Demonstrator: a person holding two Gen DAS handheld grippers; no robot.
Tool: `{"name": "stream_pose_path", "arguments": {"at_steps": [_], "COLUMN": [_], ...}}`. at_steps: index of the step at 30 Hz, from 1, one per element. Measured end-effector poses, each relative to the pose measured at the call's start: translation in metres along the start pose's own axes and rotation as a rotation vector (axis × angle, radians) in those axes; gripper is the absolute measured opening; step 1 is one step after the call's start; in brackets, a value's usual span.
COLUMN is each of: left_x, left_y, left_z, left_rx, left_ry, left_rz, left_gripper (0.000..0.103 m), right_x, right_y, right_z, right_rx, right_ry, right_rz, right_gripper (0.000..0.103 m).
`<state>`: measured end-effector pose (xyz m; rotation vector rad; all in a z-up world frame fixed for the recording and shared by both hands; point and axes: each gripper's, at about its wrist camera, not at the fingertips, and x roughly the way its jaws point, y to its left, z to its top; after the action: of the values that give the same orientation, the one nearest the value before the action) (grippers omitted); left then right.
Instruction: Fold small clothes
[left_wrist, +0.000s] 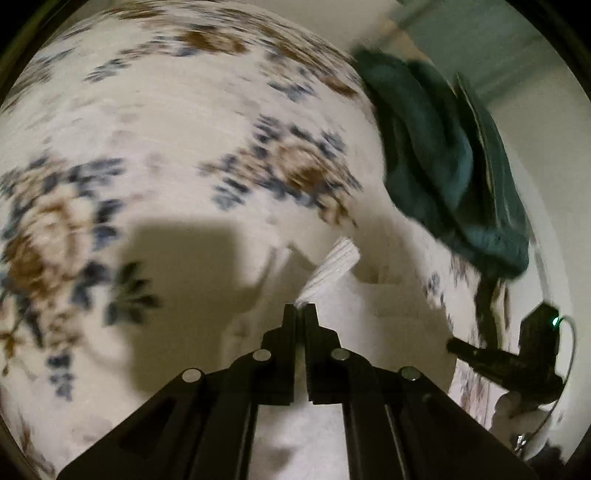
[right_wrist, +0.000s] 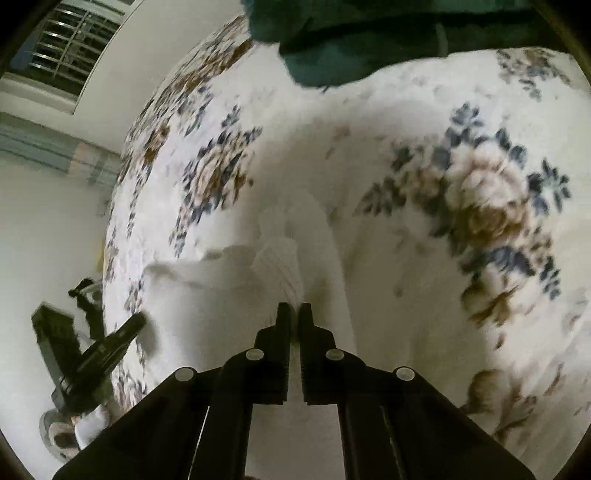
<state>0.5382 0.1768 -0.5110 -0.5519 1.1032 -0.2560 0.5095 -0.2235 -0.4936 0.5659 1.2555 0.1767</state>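
Garment: a small white ribbed-knit cloth (left_wrist: 334, 267) is held up over the floral cream bedspread (left_wrist: 147, 129), near its middle.
Left gripper (left_wrist: 300, 310): jaws pinched on a ribbed edge.
Right gripper (right_wrist: 294, 310): jaws likewise pinched on a ribbed edge.
Handling: judged light, soft, limp; best gripped at hems or corners.
Far edge: a dark-green crumpled fabric heap (left_wrist: 443, 155).

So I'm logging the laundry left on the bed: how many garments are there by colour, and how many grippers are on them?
White garment: 1, ribbed, pinched at its edges by both grippers
Dark green garment: 1, bunched, lying apart on the floral bedspread
Grippers: 2, left gripper and right gripper
Total: 2 garments, 2 grippers
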Motion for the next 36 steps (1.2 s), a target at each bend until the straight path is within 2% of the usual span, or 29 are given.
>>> {"name": "stream_pose_path", "arguments": {"at_steps": [4,6,8,9,10,11,12,13,14,15,16,17,19,21,24,27,29,30,31,32,33,34,35,36], "left_x": [0.006,0.015,0.018,0.019,0.020,0.021,0.023,0.029,0.036,0.045,0.054,0.056,0.057,0.046,0.037,0.049,0.051,0.049,0.045,0.038,0.029,0.018,0.008,0.000], "left_y": [0.035,0.040,0.040,0.037,0.032,0.029,0.026,0.022,0.020,0.017,0.012,0.006,-0.002,-0.002,0.019,0.051,0.060,0.063,0.065,0.066,0.065,0.064,0.061,0.059], "left_z": [0.002,0.003,0.006,0.008,0.011,0.012,0.014,0.016,0.018,0.019,0.019,0.019,0.021,0.025,0.040,0.046,0.044,0.041,0.038,0.033,0.028,0.019,0.008,-0.003], "left_rx": [-0.095,-0.118,-0.150,-0.151,-0.140,-0.128,-0.119,-0.108,-0.098,-0.083,-0.057,-0.027,0.017,0.018,-0.052,-0.161,-0.188,-0.209,-0.232,-0.240,-0.235,-0.232,-0.232,-0.226], "left_ry": [0.022,0.052,0.069,0.080,0.087,0.089,0.088,0.094,0.111,0.135,0.158,0.157,0.157,0.112,0.074,0.097,0.119,0.134,0.145,0.144,0.138,0.123,0.104,0.102], "left_rz": [0.015,0.017,-0.054,-0.065,-0.055,-0.071,-0.090,-0.089,-0.098,-0.104,-0.104,-0.094,-0.081,-0.070,-0.066,-0.065,-0.059,-0.082,-0.112,-0.118,-0.124,-0.138,-0.153,-0.165], "left_gripper": [0.002,0.002,0.005,0.008,0.021,0.041,0.049,0.055,0.055,0.054,0.049,0.006,0.003,0.003,0.003,0.003,0.003,0.005,0.007,0.020,0.030,0.048,0.054,0.054], "right_x": [0.010,0.032,0.046,0.047,0.046,0.044,0.043,0.045,0.052,0.057,0.060,0.059,0.053,0.039,0.035,0.062,0.075,0.076,0.074,0.068,0.062,0.053,0.041,0.035], "right_y": [-0.009,-0.012,-0.013,-0.013,-0.013,-0.012,-0.013,-0.015,-0.018,-0.018,-0.018,-0.015,-0.006,0.001,0.008,-0.001,-0.006,-0.008,-0.010,-0.013,-0.016,-0.020,-0.026,-0.030], "right_z": [0.014,0.018,0.022,0.023,0.023,0.024,0.024,0.024,0.023,0.023,0.022,0.022,0.025,0.029,0.044,0.052,0.052,0.051,0.050,0.047,0.044,0.039,0.029,0.021], "right_rx": [0.014,0.022,0.051,0.049,0.041,0.034,0.033,0.037,0.048,0.054,0.054,0.034,0.002,-0.005,-0.022,0.015,0.039,0.051,0.062,0.072,0.078,0.089,0.102,0.106], "right_ry": [0.024,0.101,0.161,0.166,0.163,0.156,0.156,0.162,0.191,0.218,0.228,0.210,0.164,0.106,0.054,0.113,0.163,0.177,0.193,0.205,0.202,0.197,0.191,0.197], "right_rz": [-0.051,-0.085,-0.071,-0.055,-0.048,-0.044,-0.039,-0.025,-0.008,0.001,0.021,0.025,-0.001,0.005,-0.032,-0.074,-0.088,-0.071,-0.055,-0.031,-0.013,-0.003,0.009,0.024], "right_gripper": [0.004,0.005,0.008,0.015,0.036,0.049,0.062,0.062,0.062,0.056,0.020,0.008,0.007,0.007,0.006,0.006,0.007,0.010,0.018,0.025,0.043,0.057,0.059,0.059]}}
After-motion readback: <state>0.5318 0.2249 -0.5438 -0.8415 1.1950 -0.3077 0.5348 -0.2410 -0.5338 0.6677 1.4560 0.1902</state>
